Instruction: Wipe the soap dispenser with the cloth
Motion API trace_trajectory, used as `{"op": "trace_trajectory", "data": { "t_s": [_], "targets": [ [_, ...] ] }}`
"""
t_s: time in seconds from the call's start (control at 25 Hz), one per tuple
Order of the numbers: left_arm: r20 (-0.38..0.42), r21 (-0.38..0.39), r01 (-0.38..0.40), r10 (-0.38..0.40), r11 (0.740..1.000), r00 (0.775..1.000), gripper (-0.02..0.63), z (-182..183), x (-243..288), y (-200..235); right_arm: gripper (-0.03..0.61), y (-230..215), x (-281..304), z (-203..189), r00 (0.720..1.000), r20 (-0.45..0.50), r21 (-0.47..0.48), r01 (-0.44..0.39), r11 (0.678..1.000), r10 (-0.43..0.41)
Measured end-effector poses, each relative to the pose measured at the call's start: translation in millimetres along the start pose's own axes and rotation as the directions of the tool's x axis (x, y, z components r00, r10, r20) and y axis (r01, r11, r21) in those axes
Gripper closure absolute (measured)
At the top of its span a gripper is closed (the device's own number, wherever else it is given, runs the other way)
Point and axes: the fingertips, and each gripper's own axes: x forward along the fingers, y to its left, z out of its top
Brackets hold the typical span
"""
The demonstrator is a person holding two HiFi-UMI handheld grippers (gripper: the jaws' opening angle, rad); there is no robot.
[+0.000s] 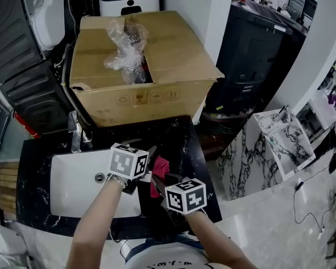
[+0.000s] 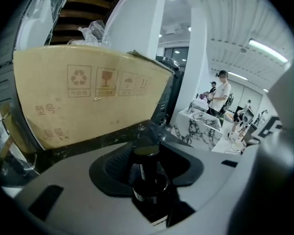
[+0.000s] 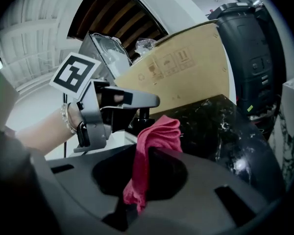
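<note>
In the left gripper view the dark soap dispenser (image 2: 147, 182), a pump bottle with a flat round top, stands upright between the grey jaws of my left gripper (image 2: 148, 155), which is shut on it. The right gripper view shows my right gripper (image 3: 146, 160) shut on a red cloth (image 3: 157, 133), whose bunched upper end stands above the jaws. There the cloth sits just below and right of the left gripper (image 3: 137, 102), close to the dispenser's dark neck (image 3: 144, 115); whether they touch I cannot tell. In the head view both grippers (image 1: 150, 154) (image 1: 158, 179) meet over the counter, the cloth (image 1: 159, 168) between them.
A white sink (image 1: 73, 186) with a faucet (image 1: 75, 134) is set in the black marble counter (image 1: 182, 142). A large cardboard box (image 1: 157, 88) with crumpled plastic on top stands right behind it. A marble block (image 1: 283, 139) sits on the floor at right. People (image 2: 220, 94) stand far off.
</note>
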Motion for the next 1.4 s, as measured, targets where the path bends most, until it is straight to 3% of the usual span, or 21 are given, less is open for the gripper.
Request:
{"op": "trace_trajectory", "data": {
  "t_s": [0.2, 0.36, 0.6, 0.68, 0.84, 0.92, 1.04, 1.2, 1.4],
  "targets": [
    [0.061, 0.009, 0.137, -0.137, 0.991, 0.989, 0.431, 6, -6, -13, 0.528, 8, 3, -4, 1.000, -0.002, -0.002, -0.016, 1.000, 0.016],
    [0.128, 0.024, 0.227, -0.228, 0.974, 0.965, 0.431, 14, -11, -25, 0.528, -2, 2, -3, 1.000, 0.010, 0.008, 0.029, 1.000, -0.029],
    [0.079, 0.221, 0.279, -0.302, 0.935, 0.950, 0.431, -1, -25, -40, 0.528, -19, -16, -2, 0.998, 0.049, 0.081, 0.036, 0.996, -0.040],
    [0.079, 0.232, 0.286, -0.311, 0.930, 0.947, 0.431, -8, -33, -35, 0.528, -25, -21, 6, 0.995, 0.087, 0.114, 0.034, 0.993, -0.044],
    [0.186, 0.066, 0.287, -0.294, 0.956, 0.938, 0.431, -6, -44, -8, 0.528, -26, -21, 22, 0.991, 0.126, 0.109, 0.019, 0.994, -0.033],
    [0.240, -0.020, 0.321, -0.308, 0.947, 0.921, 0.431, -5, -48, 8, 0.528, -21, -18, 28, 0.990, 0.138, 0.092, 0.000, 0.996, -0.013],
    [0.312, -0.121, 0.390, -0.338, 0.913, 0.888, 0.431, -4, -52, 27, 0.528, -11, -8, 36, 0.989, 0.145, 0.068, -0.037, 0.997, 0.027],
    [0.376, -0.186, 0.441, -0.351, 0.878, 0.857, 0.431, -4, -54, 42, 0.528, 5, 15, 50, 0.983, 0.152, 0.036, -0.110, 0.993, 0.103],
    [0.396, -0.223, 0.415, -0.307, 0.882, 0.865, 0.431, -6, -55, 57, 0.528, -10, 33, 36, 0.996, 0.068, 0.049, -0.062, 0.997, 0.059]
  ]
}}
